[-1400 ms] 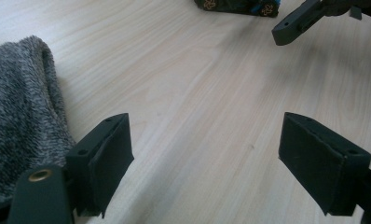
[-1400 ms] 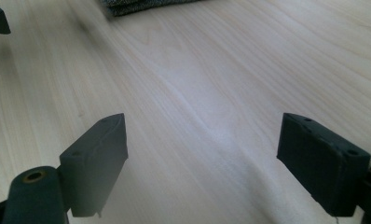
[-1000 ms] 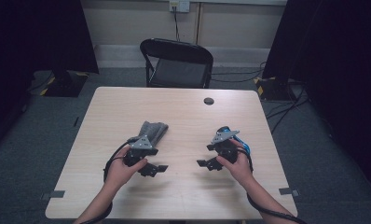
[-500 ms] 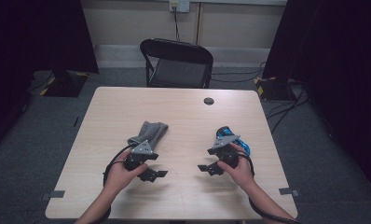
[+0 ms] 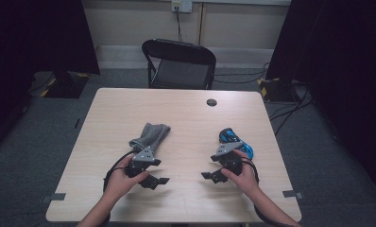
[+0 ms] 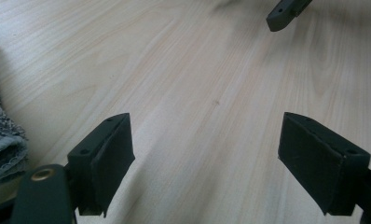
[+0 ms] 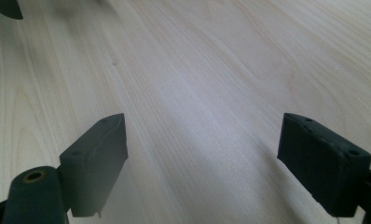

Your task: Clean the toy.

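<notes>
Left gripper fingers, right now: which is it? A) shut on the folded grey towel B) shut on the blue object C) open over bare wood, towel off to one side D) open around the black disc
C: the left gripper has its fingers wide apart over the light wooden table, with the folded grey towel beside them, untouched.

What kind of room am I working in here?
Likely a recording studio or lab: black curtains on both sides, taped cables on grey carpet, and a lone table with a folding chair.

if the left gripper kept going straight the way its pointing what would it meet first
Probably the right gripper: one of its jaws shows ahead at the top of the left gripper view, across bare table. Depth is hard to judge.
</notes>
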The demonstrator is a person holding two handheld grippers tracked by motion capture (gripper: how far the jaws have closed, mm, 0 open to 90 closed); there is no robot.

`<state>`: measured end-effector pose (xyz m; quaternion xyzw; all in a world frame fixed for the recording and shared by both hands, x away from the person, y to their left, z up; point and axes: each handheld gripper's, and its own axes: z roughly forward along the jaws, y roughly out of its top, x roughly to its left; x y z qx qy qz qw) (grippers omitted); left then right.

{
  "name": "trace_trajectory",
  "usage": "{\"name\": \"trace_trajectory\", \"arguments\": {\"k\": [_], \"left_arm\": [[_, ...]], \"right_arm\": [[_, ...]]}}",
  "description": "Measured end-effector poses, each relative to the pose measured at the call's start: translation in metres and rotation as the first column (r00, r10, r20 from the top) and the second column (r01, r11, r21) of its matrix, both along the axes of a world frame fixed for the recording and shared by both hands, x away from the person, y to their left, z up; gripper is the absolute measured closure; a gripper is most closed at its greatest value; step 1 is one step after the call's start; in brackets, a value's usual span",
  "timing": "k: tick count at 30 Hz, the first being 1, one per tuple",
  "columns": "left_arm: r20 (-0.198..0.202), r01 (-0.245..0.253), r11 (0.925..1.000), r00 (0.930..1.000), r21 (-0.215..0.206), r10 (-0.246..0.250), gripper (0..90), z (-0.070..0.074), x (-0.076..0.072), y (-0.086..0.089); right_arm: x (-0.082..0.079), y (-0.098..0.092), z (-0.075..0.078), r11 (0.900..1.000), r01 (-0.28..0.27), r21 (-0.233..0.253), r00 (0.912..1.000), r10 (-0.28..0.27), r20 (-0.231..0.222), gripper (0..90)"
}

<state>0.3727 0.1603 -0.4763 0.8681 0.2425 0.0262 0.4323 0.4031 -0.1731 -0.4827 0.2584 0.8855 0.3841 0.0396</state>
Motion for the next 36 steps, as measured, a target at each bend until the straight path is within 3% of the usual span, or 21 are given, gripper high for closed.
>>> {"name": "trace_trajectory", "arguments": {"k": [30,36], "left_arm": [[-0.015,0.007,0.9999,0.9999,0.015,-0.006,18.0,-0.005,-0.014,0.008],[-0.014,0.009,0.9998,0.9999,0.017,-0.008,18.0,-0.008,-0.017,0.01]], "right_arm": [[-0.02,-0.006,-0.006,1.0,-0.022,0.007,0.9997,0.022,-0.011,15.2],[-0.023,-0.006,-0.009,0.999,-0.03,-0.016,0.9995,0.029,-0.014,15.3]]}}
